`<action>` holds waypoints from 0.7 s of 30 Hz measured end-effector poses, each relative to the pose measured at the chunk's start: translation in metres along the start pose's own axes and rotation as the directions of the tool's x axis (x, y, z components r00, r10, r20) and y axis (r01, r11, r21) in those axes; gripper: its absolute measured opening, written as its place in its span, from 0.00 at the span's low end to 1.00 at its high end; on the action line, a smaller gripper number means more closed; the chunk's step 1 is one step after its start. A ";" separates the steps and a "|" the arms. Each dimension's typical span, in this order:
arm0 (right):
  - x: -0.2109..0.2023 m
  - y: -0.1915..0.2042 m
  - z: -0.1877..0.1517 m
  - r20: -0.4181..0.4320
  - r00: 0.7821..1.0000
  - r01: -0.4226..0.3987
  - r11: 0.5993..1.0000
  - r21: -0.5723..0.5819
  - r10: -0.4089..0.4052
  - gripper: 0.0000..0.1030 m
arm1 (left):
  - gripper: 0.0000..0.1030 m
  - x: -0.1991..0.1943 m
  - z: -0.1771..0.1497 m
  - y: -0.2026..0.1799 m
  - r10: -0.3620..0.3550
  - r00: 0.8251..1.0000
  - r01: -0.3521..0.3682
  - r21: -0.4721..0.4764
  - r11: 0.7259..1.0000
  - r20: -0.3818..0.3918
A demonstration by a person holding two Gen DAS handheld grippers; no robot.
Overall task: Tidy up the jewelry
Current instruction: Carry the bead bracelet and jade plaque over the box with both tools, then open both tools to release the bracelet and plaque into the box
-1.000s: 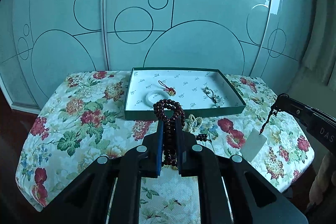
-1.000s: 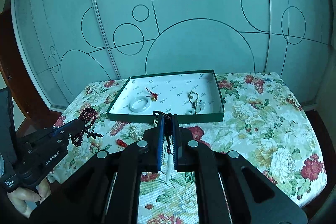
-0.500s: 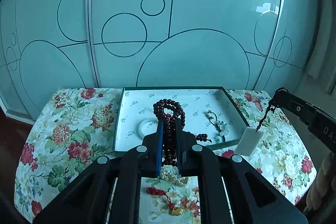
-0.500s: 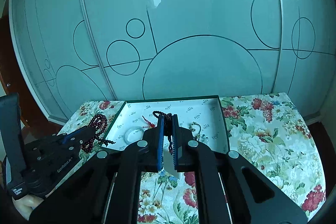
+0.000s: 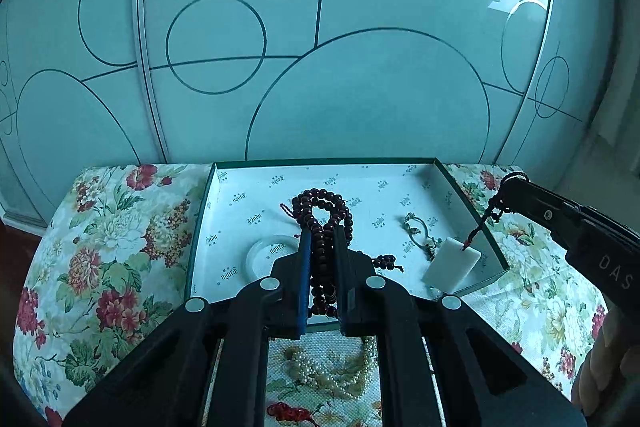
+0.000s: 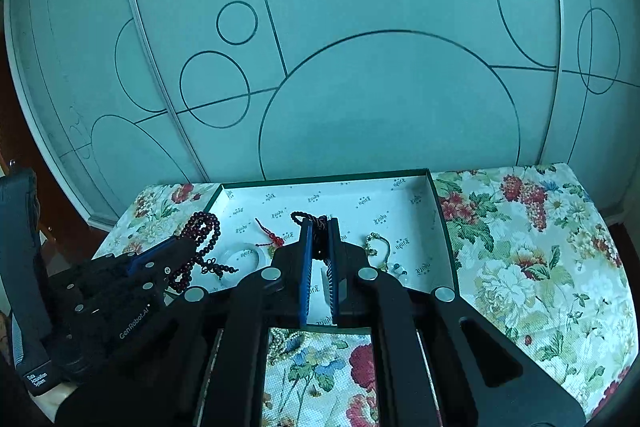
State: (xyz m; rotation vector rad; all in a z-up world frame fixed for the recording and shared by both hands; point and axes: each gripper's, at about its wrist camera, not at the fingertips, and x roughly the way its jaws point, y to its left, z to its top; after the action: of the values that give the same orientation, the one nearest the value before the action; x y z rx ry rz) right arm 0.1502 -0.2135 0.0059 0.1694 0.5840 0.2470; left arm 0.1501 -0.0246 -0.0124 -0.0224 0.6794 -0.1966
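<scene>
My left gripper (image 5: 322, 233) is shut on a dark red bead necklace (image 5: 320, 203) and holds it over the green box (image 5: 472, 211) with a white printed lining. My right gripper (image 6: 319, 225) is shut on the dark cord (image 6: 304, 215) of a white rectangular pendant (image 5: 452, 263), which hangs over the box's right front corner. In the box lie a white bangle (image 5: 269, 255), a red knotted charm (image 6: 269, 231) and a greenish bracelet (image 5: 418, 229). The left gripper with its beads (image 6: 202, 227) shows at left in the right wrist view.
The box sits at the back of a floral-cloth table (image 5: 104, 247), against frosted glass doors (image 5: 360, 75). A pearl necklace (image 5: 336, 371) and a red charm (image 5: 290, 413) lie on the cloth in front of the box.
Both grippers moved forward from above the cloth to above the box, carrying the bead necklace and the pendant. The pendant now hangs over the box's right front corner.
</scene>
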 end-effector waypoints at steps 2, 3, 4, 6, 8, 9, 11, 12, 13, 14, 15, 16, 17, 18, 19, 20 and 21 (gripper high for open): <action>0.013 -0.004 -0.002 -0.024 1.000 -0.001 1.000 0.010 0.001 0.07 | 0.10 0.013 -0.002 0.001 0.004 1.000 -0.004 0.000 1.000 -0.019; 0.021 -0.005 -0.003 -0.041 0.999 -0.002 1.000 0.015 0.003 0.07 | 0.10 0.018 -0.003 0.001 0.005 1.000 -0.005 0.000 1.000 -0.024; 0.029 -0.007 -0.003 -0.059 0.998 -0.003 1.000 0.022 0.004 0.07 | 0.10 0.026 -0.003 0.002 0.008 0.999 -0.008 0.002 1.000 -0.032; 0.044 -0.011 -0.004 -0.078 0.997 0.003 0.999 0.035 0.000 0.07 | 0.10 0.040 -0.003 0.004 0.017 0.999 -0.017 0.005 1.000 -0.047; 0.058 -0.014 -0.004 -0.092 0.996 0.015 0.999 0.041 -0.011 0.07 | 0.10 0.054 -0.002 0.006 0.024 0.998 -0.023 0.009 1.000 -0.063; 0.066 -0.017 -0.004 -0.101 0.995 0.017 0.999 0.049 -0.012 0.07 | 0.10 0.062 -0.002 0.008 0.029 0.997 -0.028 0.011 1.000 -0.072; 0.080 -0.021 -0.004 -0.119 0.993 0.023 0.998 0.062 -0.016 0.07 | 0.10 0.075 -0.001 0.010 0.035 0.996 -0.034 0.016 0.999 -0.088; 0.087 -0.023 -0.004 -0.128 0.992 0.028 0.997 0.066 -0.020 0.07 | 0.10 0.083 -0.001 0.011 0.039 0.995 -0.038 0.019 0.999 -0.097; 0.094 -0.024 -0.004 -0.137 0.990 0.032 0.997 0.070 -0.022 0.07 | 0.10 0.088 -0.001 0.012 0.043 0.994 -0.041 0.020 0.999 -0.104; 0.100 -0.026 -0.005 -0.146 0.989 0.034 0.997 0.073 -0.023 0.07 | 0.10 0.092 0.000 0.014 0.045 0.993 -0.043 0.019 0.999 -0.109; 0.106 -0.027 -0.005 -0.155 0.988 0.037 0.996 0.076 -0.025 0.07 | 0.10 0.096 0.000 0.015 0.044 0.992 -0.043 0.018 0.999 -0.114; 0.111 -0.029 -0.006 -0.162 0.986 0.040 0.996 0.077 -0.027 0.07 | 0.10 0.100 0.000 0.016 0.044 0.992 -0.043 0.015 0.999 -0.118; 0.116 -0.029 -0.007 -0.168 0.985 0.041 0.996 0.078 -0.027 0.07 | 0.10 0.103 0.001 0.017 0.041 0.992 -0.040 0.011 0.999 -0.122; 0.120 -0.030 -0.007 -0.175 0.984 0.040 0.996 0.080 -0.026 0.07 | 0.11 0.106 0.001 0.019 0.033 0.991 -0.033 0.003 0.999 -0.126; 0.123 -0.031 -0.008 -0.181 0.983 0.042 0.996 0.083 -0.026 0.08 | 0.11 0.107 0.001 0.021 0.026 0.991 -0.027 -0.007 1.000 -0.128; 0.126 -0.032 -0.008 -0.187 0.982 0.044 0.995 0.088 -0.027 0.10 | 0.12 0.109 0.001 0.023 0.019 0.991 -0.021 -0.014 1.000 -0.132; 0.128 -0.032 -0.008 -0.190 0.981 0.044 0.995 0.093 -0.026 0.10 | 0.13 0.111 0.000 0.024 0.013 0.990 -0.016 -0.019 1.000 -0.141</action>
State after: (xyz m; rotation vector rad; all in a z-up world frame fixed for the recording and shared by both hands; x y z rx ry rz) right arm 0.2548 -0.2080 -0.0753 0.2307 0.7873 0.2018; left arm 0.2384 -0.0220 -0.0839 -0.0234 0.8218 -0.1787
